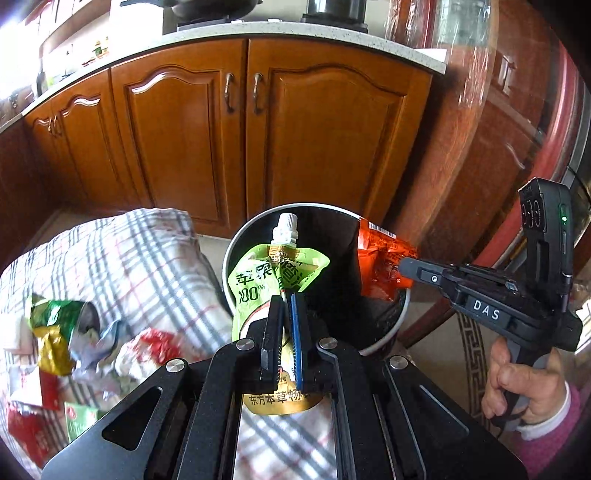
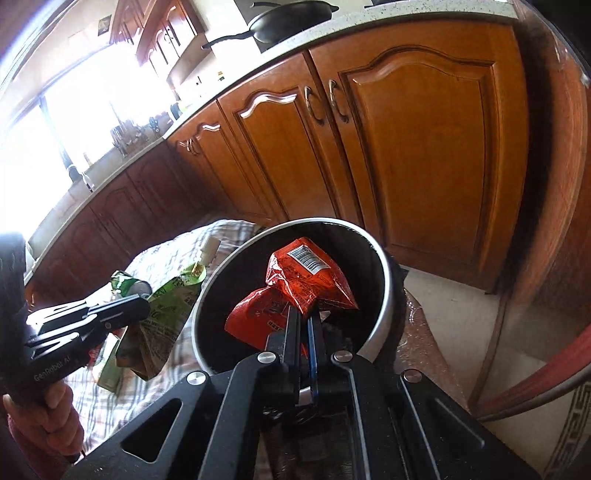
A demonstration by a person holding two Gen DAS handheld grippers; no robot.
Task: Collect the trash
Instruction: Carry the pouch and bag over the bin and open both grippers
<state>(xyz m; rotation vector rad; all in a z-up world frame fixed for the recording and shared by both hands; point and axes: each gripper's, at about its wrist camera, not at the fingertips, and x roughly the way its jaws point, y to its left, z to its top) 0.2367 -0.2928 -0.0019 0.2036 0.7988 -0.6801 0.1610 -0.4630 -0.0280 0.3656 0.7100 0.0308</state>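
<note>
Blown-out daylight from the window (image 2: 55, 122), fisheye-bent edges, motion-blurred checked cloth (image 1: 122, 266).

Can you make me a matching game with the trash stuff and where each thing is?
Things:
1. green pouch
2. orange wrapper
3. crushed can
4. black pan

Places:
A. on the countertop
B. on the checked cloth
C. in the right tongs, over the bin
D. in the left tongs

Pairs: 1-D, 2-C, 3-B, 4-A

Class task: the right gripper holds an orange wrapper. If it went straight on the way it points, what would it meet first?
Probably the dark inside of the bin; the right gripper already aims into its mouth, though depth is unclear.
</note>
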